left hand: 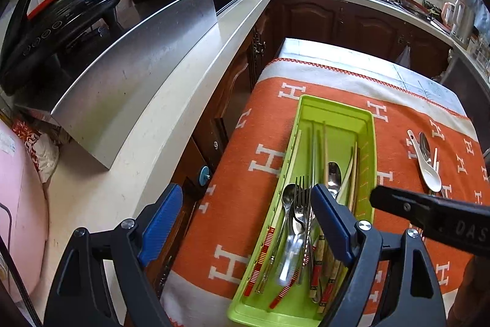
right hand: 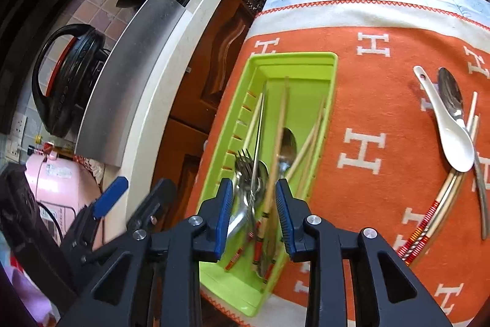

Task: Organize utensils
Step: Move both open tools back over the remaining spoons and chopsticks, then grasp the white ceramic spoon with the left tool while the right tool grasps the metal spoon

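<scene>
Both claws held apart over the green utensil tray.

The right claw (right hand: 252,204) hangs spread above the near end of the green tray (right hand: 332,88), a blurred chopstick (right hand: 280,131) between its pads, grip unclear. The left claw (left hand: 245,222) gapes empty by the tray's left rim. Inside lie forks (left hand: 301,201), spoons and chopsticks. Farther right on the orange cloth (right hand: 382,75) covering the tabletop rest a white spoon (right hand: 450,134), a metal spoon (right hand: 451,97) and chopsticks.
</scene>
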`<state>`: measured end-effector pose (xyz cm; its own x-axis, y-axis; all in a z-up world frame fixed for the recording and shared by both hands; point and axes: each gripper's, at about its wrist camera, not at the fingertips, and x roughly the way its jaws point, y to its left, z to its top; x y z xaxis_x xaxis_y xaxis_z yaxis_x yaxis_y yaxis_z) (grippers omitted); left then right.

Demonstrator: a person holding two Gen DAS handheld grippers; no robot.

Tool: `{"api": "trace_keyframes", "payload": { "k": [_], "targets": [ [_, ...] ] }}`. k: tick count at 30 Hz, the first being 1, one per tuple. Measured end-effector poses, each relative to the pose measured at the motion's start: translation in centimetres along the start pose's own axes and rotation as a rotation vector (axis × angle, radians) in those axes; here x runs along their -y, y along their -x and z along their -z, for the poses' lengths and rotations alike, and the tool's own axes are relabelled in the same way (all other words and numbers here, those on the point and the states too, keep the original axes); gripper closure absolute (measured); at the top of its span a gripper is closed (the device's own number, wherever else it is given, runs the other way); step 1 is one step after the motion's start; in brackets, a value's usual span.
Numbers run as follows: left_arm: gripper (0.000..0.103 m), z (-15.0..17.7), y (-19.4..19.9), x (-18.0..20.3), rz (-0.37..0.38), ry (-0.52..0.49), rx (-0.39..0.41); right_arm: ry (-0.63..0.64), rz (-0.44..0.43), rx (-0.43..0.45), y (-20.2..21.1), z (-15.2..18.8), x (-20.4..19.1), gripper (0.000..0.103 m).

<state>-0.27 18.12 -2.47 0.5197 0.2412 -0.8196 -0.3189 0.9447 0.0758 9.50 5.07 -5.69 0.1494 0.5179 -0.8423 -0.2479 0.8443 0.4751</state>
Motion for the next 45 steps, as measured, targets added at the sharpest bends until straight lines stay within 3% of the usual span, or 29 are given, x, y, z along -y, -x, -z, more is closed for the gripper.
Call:
{"api": "trace_keyframes", "payload": {
  "k": [5, 11, 15, 20, 25, 30, 35, 41, 45],
  "targets": [
    [0.018, 0.6, 0.5, 0.9, 0.039, -0.007, 0.002, 0.043, 0.05, 0.022, 1.6, 1.9, 1.6, 0.072],
    [0.018, 1.6, 0.9, 3.7, 0.066, -0.085, -0.01, 0.092, 0.121, 0.049, 4.1, 4.6, 4.4, 0.068],
    [0.018, 2.5, 1.1, 5.8, 0.139, -0.114, -0.047, 0.126, 0.195, 0.068, 5.7, 6.5, 6.2, 0.066],
    [0.018, 4.0, 1.0, 9.0, 0.205, -0.169, -0.09, 0.115, 0.223, 0.106, 8.0, 9.3, 10.0, 0.043],
    [0.018, 4.9, 1.4, 12.1, 0.223, -0.239, -0.084, 0.077, 0.297, 0.157, 9.9, 11.2, 13.5, 0.039],
    [0.018, 4.6, 1.3, 15.4, 0.266, -0.285, -0.084, 0.017, 0.311, 0.2, 11.4, 11.6, 16.3, 0.039],
    [0.018, 3.2, 0.5, 18.0, 0.319, -0.293, -0.093, 0.011, 0.381, 0.235, 12.6, 11.1, 18.7, 0.039],
    [0.018, 0.2, -1.9, 20.2, 0.389, -0.261, -0.117, 0.051, 0.41, 0.226, 12.2, 8.9, 20.3, 0.039],
    [0.019, -1.4, -4.0, 21.0, 0.425, -0.224, -0.131, 0.064, 0.381, 0.195, 10.7, 7.0, 21.4, 0.039]
  ]
}}
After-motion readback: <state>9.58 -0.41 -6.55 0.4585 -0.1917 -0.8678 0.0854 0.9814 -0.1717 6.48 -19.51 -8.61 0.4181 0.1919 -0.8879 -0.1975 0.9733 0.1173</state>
